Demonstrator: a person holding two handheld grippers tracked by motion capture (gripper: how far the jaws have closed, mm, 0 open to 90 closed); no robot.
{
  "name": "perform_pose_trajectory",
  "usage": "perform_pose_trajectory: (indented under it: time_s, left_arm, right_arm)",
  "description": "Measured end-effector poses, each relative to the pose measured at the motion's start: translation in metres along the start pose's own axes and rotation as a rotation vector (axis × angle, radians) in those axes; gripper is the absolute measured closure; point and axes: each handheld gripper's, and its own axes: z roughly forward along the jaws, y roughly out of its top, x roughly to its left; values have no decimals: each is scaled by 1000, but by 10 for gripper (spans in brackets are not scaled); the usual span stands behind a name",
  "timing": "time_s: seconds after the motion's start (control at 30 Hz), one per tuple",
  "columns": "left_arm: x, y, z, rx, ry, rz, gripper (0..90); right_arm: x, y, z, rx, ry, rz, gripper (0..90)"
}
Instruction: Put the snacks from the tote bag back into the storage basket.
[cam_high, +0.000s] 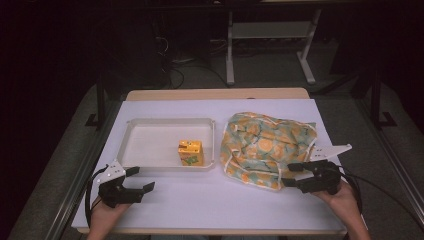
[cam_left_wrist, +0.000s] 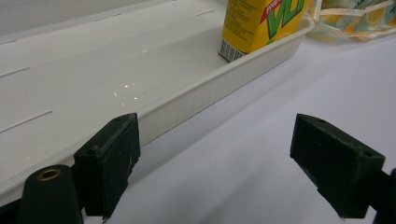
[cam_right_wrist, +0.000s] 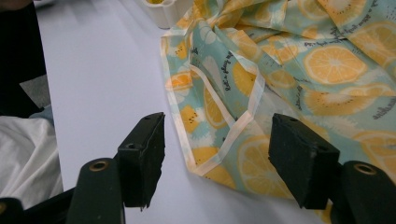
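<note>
A yellow juice carton (cam_high: 190, 152) stands upright in the front right corner of a white tray (cam_high: 155, 145). To its right lies a crumpled cloth bag (cam_high: 267, 145) printed with orange slices. My left gripper (cam_high: 142, 179) hovers open just in front of the tray's front left rim. In the left gripper view the tray wall (cam_left_wrist: 224, 88) runs past the left jaw, the carton (cam_left_wrist: 261, 23) stands far off, and the gripper (cam_left_wrist: 219, 154) holds nothing. My right gripper (cam_high: 289, 174) is open at the bag's front right edge. The bag's hemmed corner (cam_right_wrist: 224, 135) lies between its jaws (cam_right_wrist: 219, 154), untouched by the pads.
The table (cam_high: 210, 200) is covered by a white sheet, with bare room along the front between the hands. A corner of the tray (cam_right_wrist: 163, 14) shows beyond the bag. White clothing (cam_right_wrist: 23, 154) sits past the table's edge. Table legs and cables lie on the dark floor behind.
</note>
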Motion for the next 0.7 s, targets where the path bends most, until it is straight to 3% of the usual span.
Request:
perform_pose_trajectory:
  time_s: [0.4, 0.6, 0.7]
  left_arm:
    - [-1, 1, -1, -6, -9, 3, 155]
    - [0, 2, 0, -3, -10, 8, 155]
    - [0, 2, 0, -4, -10, 8, 155]
  right_arm:
    - [8, -13, -5, -30, -10, 15, 327]
    - [11, -12, -8, -99, -15, 37, 288]
    - [14, -14, -6, -102, -32, 42, 277]
